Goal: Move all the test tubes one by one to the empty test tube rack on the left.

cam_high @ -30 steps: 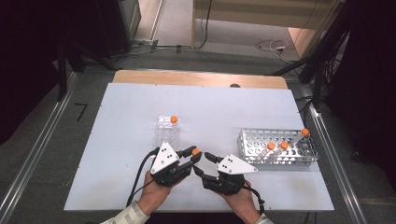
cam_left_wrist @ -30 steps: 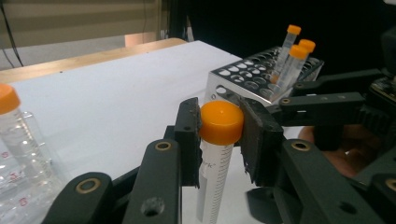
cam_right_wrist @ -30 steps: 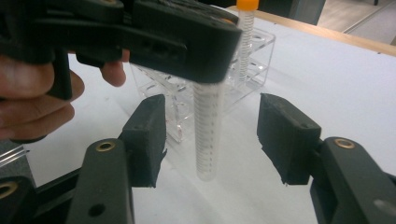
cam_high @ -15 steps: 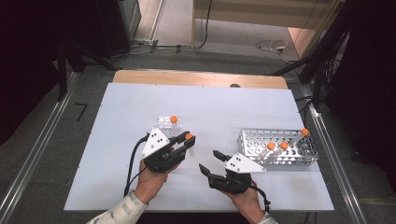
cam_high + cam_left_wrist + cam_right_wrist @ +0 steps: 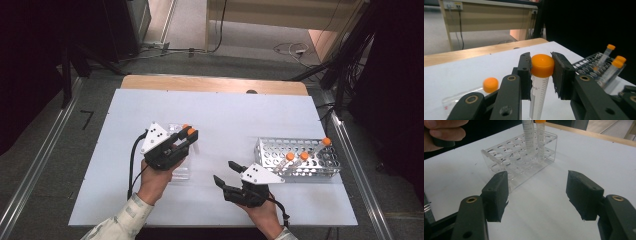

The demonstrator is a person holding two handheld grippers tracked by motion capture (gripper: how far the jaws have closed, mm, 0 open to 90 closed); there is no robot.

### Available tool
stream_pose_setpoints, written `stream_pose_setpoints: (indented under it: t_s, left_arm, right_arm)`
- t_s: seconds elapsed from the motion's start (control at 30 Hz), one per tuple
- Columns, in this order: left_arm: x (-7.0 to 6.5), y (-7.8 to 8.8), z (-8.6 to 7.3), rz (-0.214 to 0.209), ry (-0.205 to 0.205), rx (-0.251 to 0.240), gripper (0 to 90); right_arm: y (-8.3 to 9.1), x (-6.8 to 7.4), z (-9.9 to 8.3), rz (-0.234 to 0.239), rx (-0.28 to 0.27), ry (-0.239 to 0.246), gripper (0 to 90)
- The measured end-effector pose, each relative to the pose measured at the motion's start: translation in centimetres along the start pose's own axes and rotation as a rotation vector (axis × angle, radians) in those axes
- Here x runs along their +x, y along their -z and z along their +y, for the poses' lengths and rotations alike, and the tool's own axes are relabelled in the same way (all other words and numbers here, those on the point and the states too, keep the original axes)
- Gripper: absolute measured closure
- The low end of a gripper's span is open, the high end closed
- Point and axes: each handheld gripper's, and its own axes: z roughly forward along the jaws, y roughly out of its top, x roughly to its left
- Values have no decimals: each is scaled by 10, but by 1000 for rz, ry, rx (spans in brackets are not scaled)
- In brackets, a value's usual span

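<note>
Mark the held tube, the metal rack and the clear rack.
held tube (image 5: 542, 65), left gripper view, on its orange cap.
metal rack (image 5: 270, 150), high view, on its perforated top.
clear rack (image 5: 499, 155), right gripper view, on its top plate.

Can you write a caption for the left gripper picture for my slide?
Left gripper pinches an orange-capped tube above the white table.

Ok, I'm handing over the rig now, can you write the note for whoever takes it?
Left gripper: shut on an orange-capped tube at its cap, above the clear rack.
Right gripper: jaws have just been opening, empty, beside the metal rack.
Done: second tube at the clear rack; three tubes in the metal rack.
Left, probably: seat the held tube, then move those three.
</note>
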Motion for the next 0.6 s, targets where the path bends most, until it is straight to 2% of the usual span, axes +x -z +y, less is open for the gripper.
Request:
stream_pose_setpoints:
  t_s: [0.37,0.6]
  left_arm:
    - [17,-1,6,78,2,-12,697]
    - [21,-7,4,119,-11,-7,696]
  right_arm:
    - [0,-1,0,-3,1,0,328]
    - [0,-1,0,-3,-1,-2,328]
